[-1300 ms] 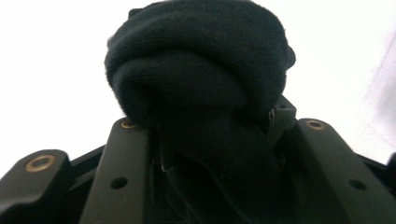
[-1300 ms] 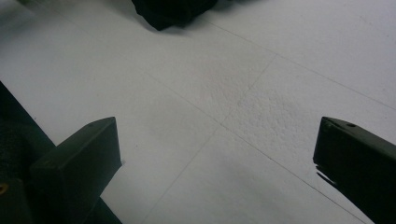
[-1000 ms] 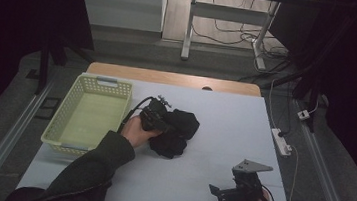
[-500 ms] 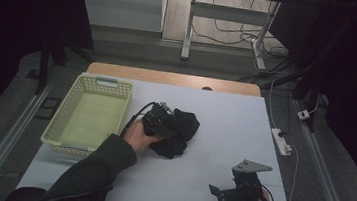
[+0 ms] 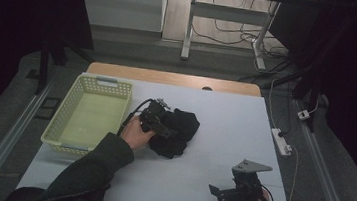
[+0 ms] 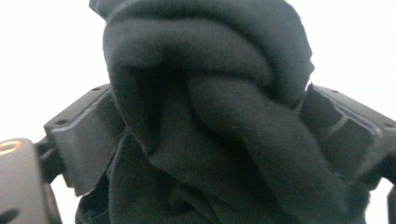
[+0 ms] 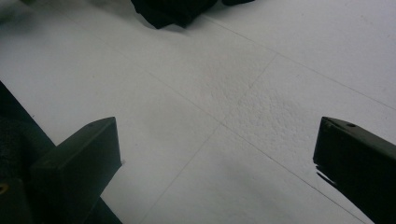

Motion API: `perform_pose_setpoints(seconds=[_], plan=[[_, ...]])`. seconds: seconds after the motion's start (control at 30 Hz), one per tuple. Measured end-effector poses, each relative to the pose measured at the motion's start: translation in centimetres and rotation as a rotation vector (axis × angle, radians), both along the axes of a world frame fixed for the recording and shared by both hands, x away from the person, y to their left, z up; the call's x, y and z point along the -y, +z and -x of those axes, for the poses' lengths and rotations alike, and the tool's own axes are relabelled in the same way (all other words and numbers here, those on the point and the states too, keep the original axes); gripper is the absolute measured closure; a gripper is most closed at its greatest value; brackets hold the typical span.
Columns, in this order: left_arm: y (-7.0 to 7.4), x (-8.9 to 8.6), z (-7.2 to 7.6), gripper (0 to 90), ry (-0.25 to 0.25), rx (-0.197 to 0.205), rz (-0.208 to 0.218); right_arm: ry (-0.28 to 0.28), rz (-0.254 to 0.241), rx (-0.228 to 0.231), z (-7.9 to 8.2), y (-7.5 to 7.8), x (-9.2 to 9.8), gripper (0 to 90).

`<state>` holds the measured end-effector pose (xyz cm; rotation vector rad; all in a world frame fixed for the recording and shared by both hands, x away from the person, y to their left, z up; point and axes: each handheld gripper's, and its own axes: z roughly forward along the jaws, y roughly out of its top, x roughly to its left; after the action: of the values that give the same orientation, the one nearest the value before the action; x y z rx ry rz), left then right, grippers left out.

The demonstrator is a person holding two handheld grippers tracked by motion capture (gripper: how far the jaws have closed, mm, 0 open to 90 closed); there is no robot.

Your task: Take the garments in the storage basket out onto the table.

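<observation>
On the table (image 5: 245, 117), black cloth (image 5: 179, 131) lies bunched.

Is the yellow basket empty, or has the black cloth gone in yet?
Empty. The high view shows the yellow basket with a bare floor, while the black cloth lies bunched on the table beside it.

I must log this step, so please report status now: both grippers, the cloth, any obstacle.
Left gripper jaws just opening, crumpled black fleece cloth between them. Right gripper open, idle over white table. Pale yellow plastic basket left of cloth; nothing blocking.
</observation>
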<state>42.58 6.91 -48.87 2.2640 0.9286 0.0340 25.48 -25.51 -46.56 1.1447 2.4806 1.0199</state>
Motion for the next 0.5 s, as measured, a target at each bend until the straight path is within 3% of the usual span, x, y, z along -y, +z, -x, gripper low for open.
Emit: perform_pose_setpoints(seconds=[0.13, 0.5], plan=[[0.6, -0.4, 0.1, 1.3, -0.016, -0.003, 0.053, 0.0, 0.001, 0.0, 0.0, 0.0, 0.0, 0.6], [2.0, -1.5, 1.2, 0.0, -0.072, 0.055, 0.091, 0.0, 0.007, -0.001, 0.0, 0.0, 0.0, 0.6]])
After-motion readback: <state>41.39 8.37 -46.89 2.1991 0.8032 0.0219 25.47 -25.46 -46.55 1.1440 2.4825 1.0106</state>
